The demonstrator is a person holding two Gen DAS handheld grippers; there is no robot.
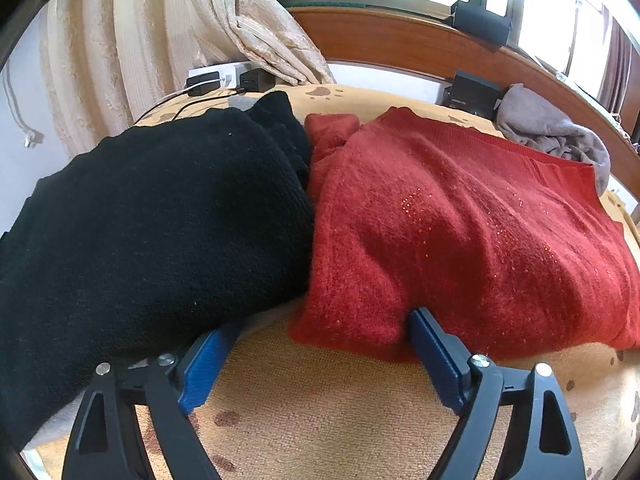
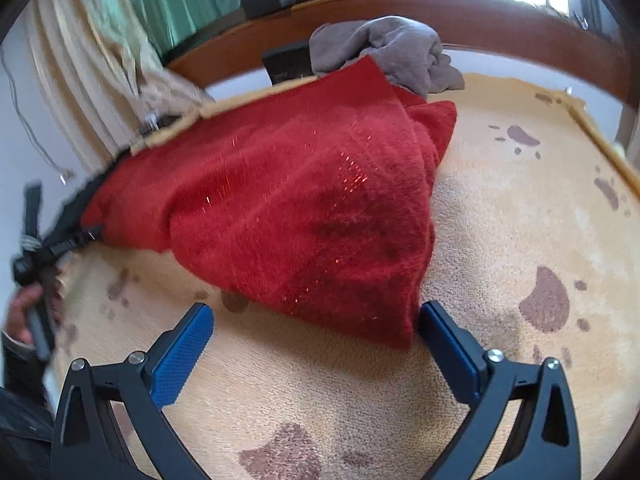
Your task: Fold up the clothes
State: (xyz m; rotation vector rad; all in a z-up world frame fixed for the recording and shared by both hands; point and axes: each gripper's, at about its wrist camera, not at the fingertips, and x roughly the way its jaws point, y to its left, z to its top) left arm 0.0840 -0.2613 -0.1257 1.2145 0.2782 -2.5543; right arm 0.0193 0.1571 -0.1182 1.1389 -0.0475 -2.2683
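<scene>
A folded red sweater (image 1: 460, 232) with sequins lies on the paw-print bed cover (image 1: 320, 408). A folded black sweater (image 1: 152, 220) rests against its left side. My left gripper (image 1: 320, 332) stands open at the red sweater's near-left corner. Its left finger pokes under the black sweater's edge and its right finger touches the red knit. In the right wrist view the red sweater (image 2: 288, 208) has its near-right corner between the open fingers of my right gripper (image 2: 316, 312). The pads do not press on it.
A crumpled grey garment (image 1: 552, 132) (image 2: 392, 52) lies behind the red sweater by the wooden headboard (image 1: 400, 44). Beige curtains (image 1: 140, 40) hang at the left above a power strip (image 1: 218, 76). Black boxes (image 1: 474, 94) sit at the back. A person's hand (image 2: 24, 312) shows at the far left.
</scene>
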